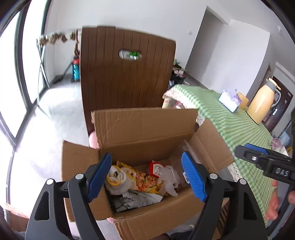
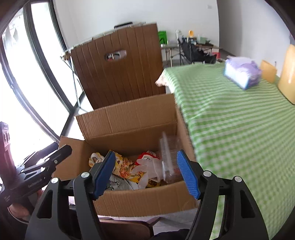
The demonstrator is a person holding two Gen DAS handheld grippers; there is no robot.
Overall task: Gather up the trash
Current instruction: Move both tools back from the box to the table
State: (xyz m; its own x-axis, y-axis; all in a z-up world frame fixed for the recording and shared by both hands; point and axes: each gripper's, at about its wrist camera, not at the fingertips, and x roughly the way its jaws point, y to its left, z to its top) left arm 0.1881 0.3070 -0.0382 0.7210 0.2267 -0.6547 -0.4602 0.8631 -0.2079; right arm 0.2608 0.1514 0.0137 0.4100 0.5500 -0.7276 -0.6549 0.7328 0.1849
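Green-checked tabletop [image 2: 239, 129], brown chair [image 1: 127, 73], white walls; both tools [image 1: 147, 177] [image 2: 145, 173] spread above the cardboard box [image 1: 143, 129]; "DAS" readable.

White walls [image 1: 147, 13], pale grey tiled floor [image 1: 60, 103]. Tall dark-framed windows [image 1: 16, 77] far left of the jaws, strong daylight, glass blown out. Brown slatted chair back [image 1: 127, 73] with oval handle cutout straight ahead beyond the jaws. Table under green-and-white checked cloth [image 2: 230, 118] right of the jaws, lace trim at its corner. On it, ahead-right: blurred tissue pack [image 2: 241, 72], cream thermos jug [image 1: 261, 103]. Doorway recess [image 1: 208, 42] in the right wall, dark wooden door [image 1: 280, 105] behind the jug. Folding table with clutter [image 2: 191, 44] by the far wall. Red-and-teal container [image 1: 76, 68] in the far left corner.
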